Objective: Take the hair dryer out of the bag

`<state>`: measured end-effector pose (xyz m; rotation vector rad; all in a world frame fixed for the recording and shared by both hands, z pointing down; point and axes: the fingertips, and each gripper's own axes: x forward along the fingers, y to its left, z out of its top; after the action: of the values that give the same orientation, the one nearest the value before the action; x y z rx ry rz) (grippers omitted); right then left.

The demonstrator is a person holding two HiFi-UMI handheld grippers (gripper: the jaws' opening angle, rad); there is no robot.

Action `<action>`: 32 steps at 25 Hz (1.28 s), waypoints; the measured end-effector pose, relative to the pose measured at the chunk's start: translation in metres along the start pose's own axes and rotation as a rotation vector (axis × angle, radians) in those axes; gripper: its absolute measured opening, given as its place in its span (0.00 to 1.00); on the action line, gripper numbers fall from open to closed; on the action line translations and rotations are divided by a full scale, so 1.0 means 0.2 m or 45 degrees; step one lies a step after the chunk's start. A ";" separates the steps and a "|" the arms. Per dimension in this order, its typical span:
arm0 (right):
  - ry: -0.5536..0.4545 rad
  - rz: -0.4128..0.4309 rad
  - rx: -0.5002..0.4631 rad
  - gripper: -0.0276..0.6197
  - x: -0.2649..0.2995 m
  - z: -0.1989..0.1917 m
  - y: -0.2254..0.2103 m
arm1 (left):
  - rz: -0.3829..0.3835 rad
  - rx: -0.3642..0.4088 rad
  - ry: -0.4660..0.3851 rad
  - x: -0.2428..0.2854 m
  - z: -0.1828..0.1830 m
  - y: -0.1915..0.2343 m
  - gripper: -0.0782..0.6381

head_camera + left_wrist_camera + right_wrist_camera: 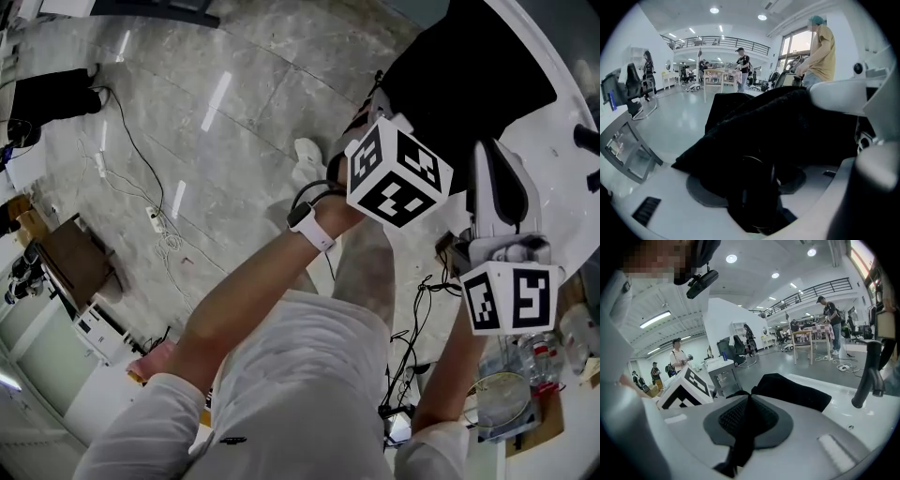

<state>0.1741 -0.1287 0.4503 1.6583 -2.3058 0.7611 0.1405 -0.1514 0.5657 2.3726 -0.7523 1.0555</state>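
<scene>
A black fabric bag lies on the white table. My left gripper reaches down into its mouth. In the left gripper view the bag fills the middle. A glossy black rounded thing, apparently the hair dryer, sits between the left gripper's widely spread grey pads and fills the gap between them. My right gripper is to the right. In its own view the right gripper is shut on a fold of the bag. Most of the dryer is hidden in the dark.
A black curved stand rises from the table at right. Below the table edge sit a bowl and bottles. Cables and a power strip lie on the floor. People and desks stand far off in the hall.
</scene>
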 end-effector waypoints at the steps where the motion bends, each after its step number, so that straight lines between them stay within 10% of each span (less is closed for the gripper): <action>1: -0.001 -0.008 -0.001 0.09 0.00 -0.01 -0.01 | -0.012 -0.012 0.000 -0.01 0.00 -0.01 0.46; 15: -0.011 -0.041 -0.009 0.09 -0.10 -0.03 0.02 | -0.139 -0.195 0.162 -0.23 -0.32 -0.17 0.47; 32: -0.006 -0.034 -0.008 0.09 -0.15 -0.06 0.06 | -0.230 -0.358 0.102 -0.26 -0.34 -0.25 0.48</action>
<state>0.1716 -0.0956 0.4433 1.6865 -2.2825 0.7442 0.1069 -0.0587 0.5599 2.1018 -0.6011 0.8996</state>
